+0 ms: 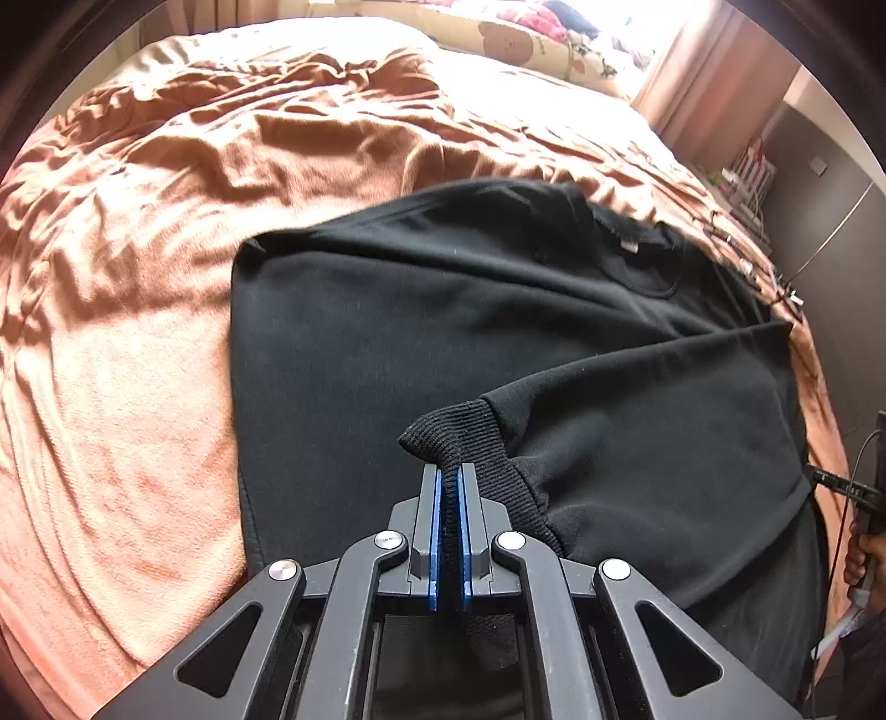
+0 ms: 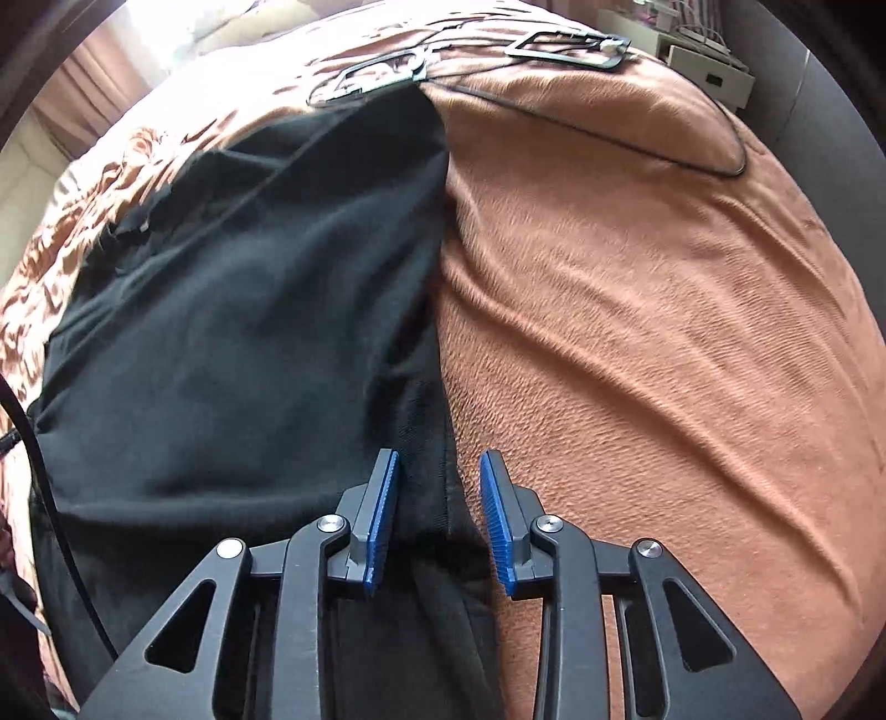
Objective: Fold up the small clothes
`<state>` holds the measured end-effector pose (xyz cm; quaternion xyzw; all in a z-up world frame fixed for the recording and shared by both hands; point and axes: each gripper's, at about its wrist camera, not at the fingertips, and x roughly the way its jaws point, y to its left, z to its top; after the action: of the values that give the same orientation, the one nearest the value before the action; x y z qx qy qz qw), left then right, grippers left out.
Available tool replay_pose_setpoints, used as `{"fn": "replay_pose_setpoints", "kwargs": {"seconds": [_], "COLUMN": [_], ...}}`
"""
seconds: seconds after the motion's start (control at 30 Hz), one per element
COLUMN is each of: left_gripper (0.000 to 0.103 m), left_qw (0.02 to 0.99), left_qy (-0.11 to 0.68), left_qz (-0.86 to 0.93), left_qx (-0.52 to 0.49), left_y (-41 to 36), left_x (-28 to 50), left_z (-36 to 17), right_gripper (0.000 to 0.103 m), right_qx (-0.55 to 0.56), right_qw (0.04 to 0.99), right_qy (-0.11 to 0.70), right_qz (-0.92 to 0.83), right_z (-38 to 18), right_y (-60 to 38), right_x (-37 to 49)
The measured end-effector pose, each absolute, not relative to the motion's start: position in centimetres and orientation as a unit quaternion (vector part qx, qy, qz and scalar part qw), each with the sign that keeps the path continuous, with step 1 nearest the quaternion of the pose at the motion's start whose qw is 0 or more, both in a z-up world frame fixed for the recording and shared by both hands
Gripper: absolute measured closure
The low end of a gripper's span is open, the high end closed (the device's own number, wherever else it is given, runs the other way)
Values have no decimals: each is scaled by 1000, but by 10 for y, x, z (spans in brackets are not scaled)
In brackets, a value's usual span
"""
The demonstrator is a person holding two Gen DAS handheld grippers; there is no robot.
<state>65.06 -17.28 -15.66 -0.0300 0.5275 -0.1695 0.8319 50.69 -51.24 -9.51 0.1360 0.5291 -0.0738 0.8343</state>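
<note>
A black sweatshirt (image 1: 415,310) lies spread on a bed covered by an orange-brown blanket (image 1: 138,277), neck label towards the far right. One sleeve is folded across its body. My left gripper (image 1: 449,468) is shut on that sleeve's ribbed cuff (image 1: 443,435), which bunches up above the blue pads. In the right wrist view the sweatshirt (image 2: 249,277) fills the left half. My right gripper (image 2: 440,459) is open over its side edge. A fold of black cloth runs between the pads, and the right pad stands off it over the blanket (image 2: 637,332).
Wire hangers (image 2: 376,77) and a thin black cable (image 2: 609,138) lie on the blanket beyond the sweatshirt. A bear-print pillow (image 1: 515,39) and a curtain (image 1: 714,72) are at the far end. A person's hand (image 1: 864,554) shows at the right edge.
</note>
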Motion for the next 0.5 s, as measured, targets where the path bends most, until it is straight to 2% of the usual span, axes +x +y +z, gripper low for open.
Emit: {"fn": "replay_pose_setpoints", "kwargs": {"seconds": [0.07, 0.13, 0.33, 0.5], "left_gripper": [98, 98, 98, 96], "left_qw": [830, 829, 828, 822], "left_qy": [531, 531, 528, 544], "left_qz": [-170, -172, -183, -165], "left_qx": [-26, -30, -37, -29], "left_y": [-176, -177, -180, -182], "left_x": [651, 652, 652, 658], "left_z": [-161, -163, -161, -171], "right_gripper": [94, 100, 103, 102], "right_qx": [127, 112, 88, 111], "right_qw": [842, 844, 840, 835], "right_qy": [520, 518, 521, 527], "right_qz": [-70, -82, -124, -118], "right_z": [-94, -91, -90, -91], "right_y": [-513, -511, -515, -519], "right_x": [507, 506, 503, 501]}}
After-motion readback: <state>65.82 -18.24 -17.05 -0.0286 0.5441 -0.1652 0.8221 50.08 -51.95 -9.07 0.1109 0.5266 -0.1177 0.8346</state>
